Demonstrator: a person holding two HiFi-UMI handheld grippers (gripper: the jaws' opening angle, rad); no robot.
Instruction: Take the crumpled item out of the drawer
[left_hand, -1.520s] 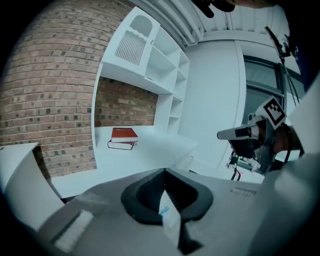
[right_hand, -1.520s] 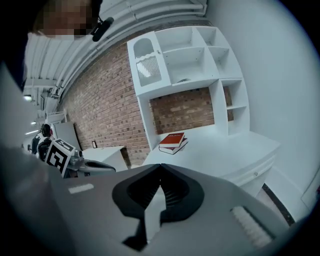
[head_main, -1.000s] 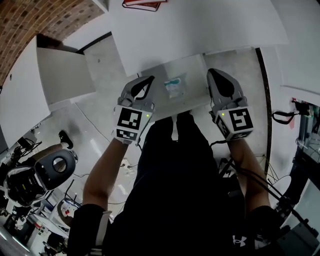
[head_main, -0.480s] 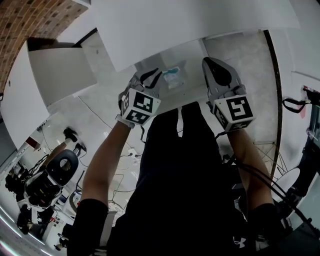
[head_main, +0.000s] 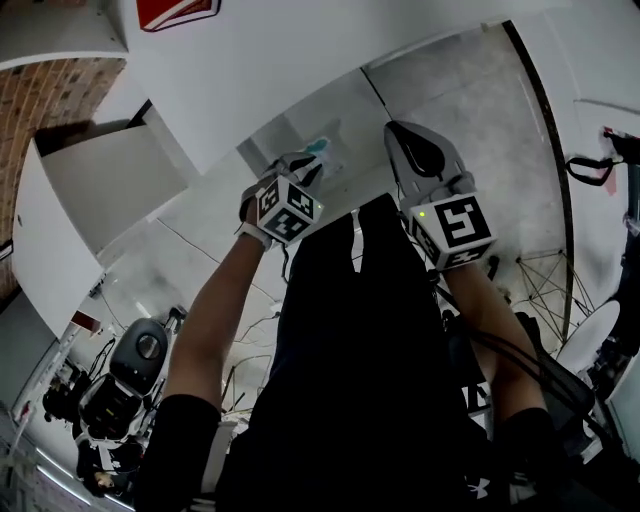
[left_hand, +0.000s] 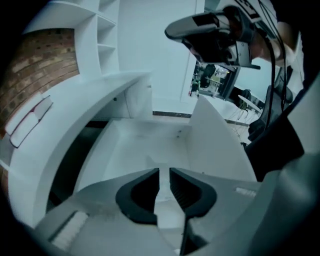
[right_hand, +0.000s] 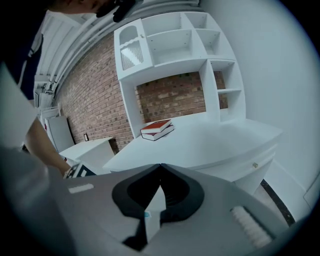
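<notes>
The white drawer (head_main: 285, 128) stands pulled out under the desk, and the crumpled teal-and-white item (head_main: 321, 147) lies in it. My left gripper (head_main: 305, 166) reaches over the drawer's near edge, its tips close beside the item. In the left gripper view its jaws (left_hand: 164, 174) are opening, a narrow gap between them over the drawer's floor (left_hand: 135, 142), and nothing is pressed between the pads. My right gripper (head_main: 397, 133) hovers at the drawer's right side, with its tips (right_hand: 160, 166) touching and nothing held.
A red book (right_hand: 157, 127) lies on the white desk (right_hand: 215, 140) below white shelves and a brick wall. A white side cabinet (head_main: 105, 185) stands to the left. Equipment (head_main: 130, 365) and cables lie on the floor behind me.
My left gripper has moved forward from the drawer's front edge to over the drawer beside the crumpled item and has turned. The right gripper stays at the drawer's right.
</notes>
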